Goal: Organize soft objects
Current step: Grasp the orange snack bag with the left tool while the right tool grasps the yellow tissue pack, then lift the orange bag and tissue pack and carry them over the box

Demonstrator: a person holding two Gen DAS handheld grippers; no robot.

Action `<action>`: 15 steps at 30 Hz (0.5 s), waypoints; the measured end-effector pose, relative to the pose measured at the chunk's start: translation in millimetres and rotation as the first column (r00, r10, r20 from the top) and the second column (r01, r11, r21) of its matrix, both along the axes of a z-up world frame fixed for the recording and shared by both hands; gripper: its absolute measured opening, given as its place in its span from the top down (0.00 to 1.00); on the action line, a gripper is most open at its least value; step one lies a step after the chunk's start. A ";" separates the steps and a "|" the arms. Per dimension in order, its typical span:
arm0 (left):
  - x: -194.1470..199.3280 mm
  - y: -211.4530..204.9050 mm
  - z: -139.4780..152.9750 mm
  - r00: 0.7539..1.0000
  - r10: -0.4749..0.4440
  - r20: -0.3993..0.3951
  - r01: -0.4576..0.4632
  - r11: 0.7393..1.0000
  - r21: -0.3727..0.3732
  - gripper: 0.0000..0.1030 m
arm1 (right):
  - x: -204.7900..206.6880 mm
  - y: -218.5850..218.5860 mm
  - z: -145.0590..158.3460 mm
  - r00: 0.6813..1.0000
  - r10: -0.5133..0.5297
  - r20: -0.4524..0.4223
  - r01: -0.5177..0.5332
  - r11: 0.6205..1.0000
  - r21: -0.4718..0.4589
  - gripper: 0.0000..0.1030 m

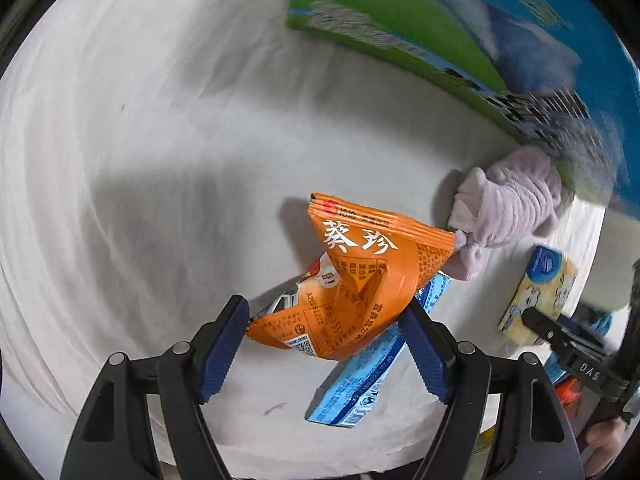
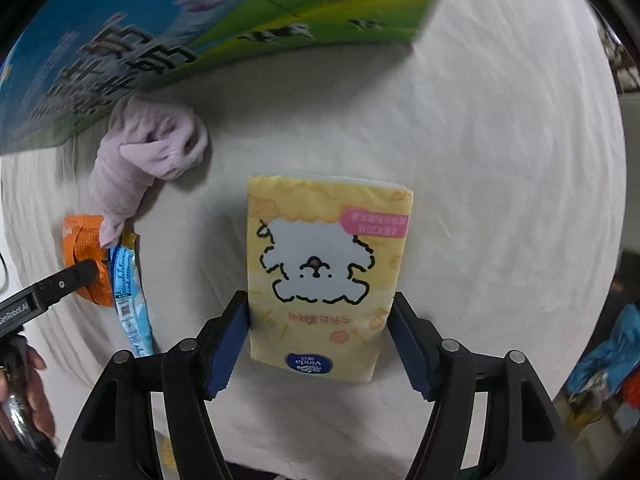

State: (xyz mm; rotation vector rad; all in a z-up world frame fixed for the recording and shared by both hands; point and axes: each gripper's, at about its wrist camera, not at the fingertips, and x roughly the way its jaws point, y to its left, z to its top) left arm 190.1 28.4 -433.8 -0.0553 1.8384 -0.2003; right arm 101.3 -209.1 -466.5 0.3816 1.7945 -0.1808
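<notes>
My left gripper is shut on an orange snack bag and holds it over the white cloth; the bag also shows in the right wrist view. A blue-and-white packet lies under it, seen also in the right wrist view. A lilac plush toy lies beside them against a colourful box, and shows in the right wrist view. My right gripper is shut on a yellow tissue pack with a white dog picture, which shows in the left wrist view.
A large green-and-blue printed box stands at the back of the white cloth-covered table; it also shows in the right wrist view. Blue and orange items lie beyond the table's right edge.
</notes>
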 end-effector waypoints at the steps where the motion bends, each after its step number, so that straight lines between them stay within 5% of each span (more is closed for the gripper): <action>1: -2.1 -8.1 2.8 1.000 -0.027 0.007 0.027 1.000 0.008 0.27 | 0.8 2.6 0.9 1.000 0.011 -0.001 -0.011 1.000 -0.013 0.31; 10: -16.0 -63.9 7.2 0.945 -0.318 0.081 0.305 0.942 0.138 0.25 | 20.3 36.4 -3.6 0.999 0.030 -0.017 -0.031 0.998 -0.047 0.31; 13: -20.6 -73.4 10.4 0.935 -0.339 0.105 0.322 0.935 0.149 0.27 | 17.1 35.6 -3.1 1.000 0.020 -0.021 -0.021 0.999 -0.039 0.31; 15: -19.1 -66.7 18.0 0.955 -0.279 0.102 0.265 0.956 0.127 0.27 | 18.1 30.3 -2.9 1.000 0.020 -0.020 -0.020 0.999 -0.029 0.31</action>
